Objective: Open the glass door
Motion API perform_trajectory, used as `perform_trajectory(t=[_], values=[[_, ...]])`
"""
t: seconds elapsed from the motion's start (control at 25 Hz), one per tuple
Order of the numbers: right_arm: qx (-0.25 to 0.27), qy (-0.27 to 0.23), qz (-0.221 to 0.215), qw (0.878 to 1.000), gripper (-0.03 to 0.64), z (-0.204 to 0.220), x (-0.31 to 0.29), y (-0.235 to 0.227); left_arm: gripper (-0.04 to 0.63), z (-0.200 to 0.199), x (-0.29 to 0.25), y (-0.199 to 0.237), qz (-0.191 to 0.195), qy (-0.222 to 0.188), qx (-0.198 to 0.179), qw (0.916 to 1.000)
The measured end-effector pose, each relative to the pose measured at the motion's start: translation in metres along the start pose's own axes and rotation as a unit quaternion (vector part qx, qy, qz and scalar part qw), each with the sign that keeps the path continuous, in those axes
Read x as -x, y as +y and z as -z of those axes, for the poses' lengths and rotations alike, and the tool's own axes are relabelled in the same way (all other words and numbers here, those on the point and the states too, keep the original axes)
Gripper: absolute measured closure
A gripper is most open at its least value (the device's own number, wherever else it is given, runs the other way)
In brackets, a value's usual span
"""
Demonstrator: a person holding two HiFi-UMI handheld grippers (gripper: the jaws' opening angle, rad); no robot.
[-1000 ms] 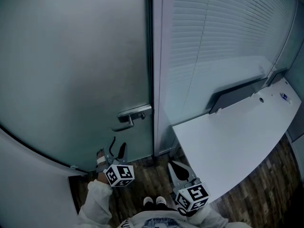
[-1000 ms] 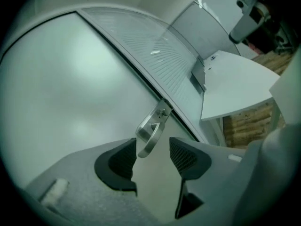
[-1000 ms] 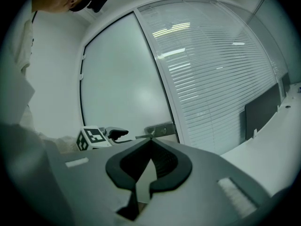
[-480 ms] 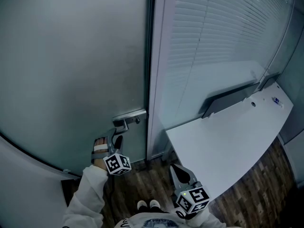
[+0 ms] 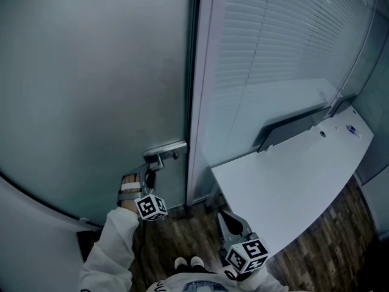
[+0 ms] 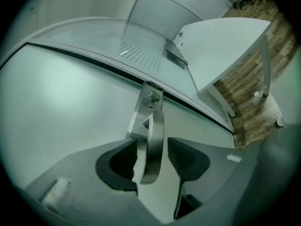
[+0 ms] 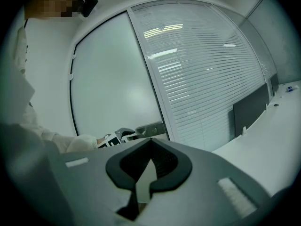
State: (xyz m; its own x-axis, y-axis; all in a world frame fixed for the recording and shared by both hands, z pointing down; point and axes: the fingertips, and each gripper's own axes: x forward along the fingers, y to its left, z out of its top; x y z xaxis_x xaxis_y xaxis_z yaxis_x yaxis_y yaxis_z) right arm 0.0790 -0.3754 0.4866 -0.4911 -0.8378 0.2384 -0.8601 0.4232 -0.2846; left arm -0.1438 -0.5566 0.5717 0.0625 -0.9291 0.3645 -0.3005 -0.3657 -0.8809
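**Desk:** Head view?
**Photographer:** Left gripper reaches up to the lever handle of the frosted glass door. Right gripper hangs low, well apart from it.
**Desk:** Left gripper view?
**Photographer:** Jaws wide, just been closing, with the handle between them, not yet clamped.
**Desk:** Right gripper view?
**Photographer:** Jaws together, empty, door ahead.

At the right of the head view we see a white desk with a dark screen panel along its far edge (something small sits near its far corner, too small to tell). Slatted blinds fill the upper right, and a dark wood floor shows at lower right.
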Motion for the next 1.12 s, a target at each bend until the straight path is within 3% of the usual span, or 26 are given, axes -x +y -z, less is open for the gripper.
perform_trajectory(t=[0.12, 0.32, 0.64, 0.8, 1.12], values=[[-0.004, 0.002, 0.001, 1.0, 0.611, 0.001, -0.001, -0.001, 0.442, 0.0, 0.0, 0.002, -0.011, -0.001, 0.001, 0.9999], [-0.012, 0.001, 0.0, 1.0, 0.612, -0.012, -0.002, 0.002, 0.469, -0.003, 0.006, 0.013, -0.021, -0.006, 0.011, 0.9997], [-0.014, 0.017, -0.012, 1.0, 0.611, 0.008, -0.015, 0.005, 0.471, 0.0, 0.002, 0.001, -0.039, -0.027, 0.023, 0.9986], [-0.017, 0.025, -0.027, 0.999, 0.612, 0.004, -0.019, 0.016, 0.46, -0.002, 0.006, 0.01, -0.032, -0.018, 0.082, 0.9959], [-0.022, 0.041, -0.05, 0.998, 0.612, 0.018, -0.03, 0.026, 0.453, 0.002, -0.004, -0.004, -0.03, -0.029, 0.198, 0.9794]])
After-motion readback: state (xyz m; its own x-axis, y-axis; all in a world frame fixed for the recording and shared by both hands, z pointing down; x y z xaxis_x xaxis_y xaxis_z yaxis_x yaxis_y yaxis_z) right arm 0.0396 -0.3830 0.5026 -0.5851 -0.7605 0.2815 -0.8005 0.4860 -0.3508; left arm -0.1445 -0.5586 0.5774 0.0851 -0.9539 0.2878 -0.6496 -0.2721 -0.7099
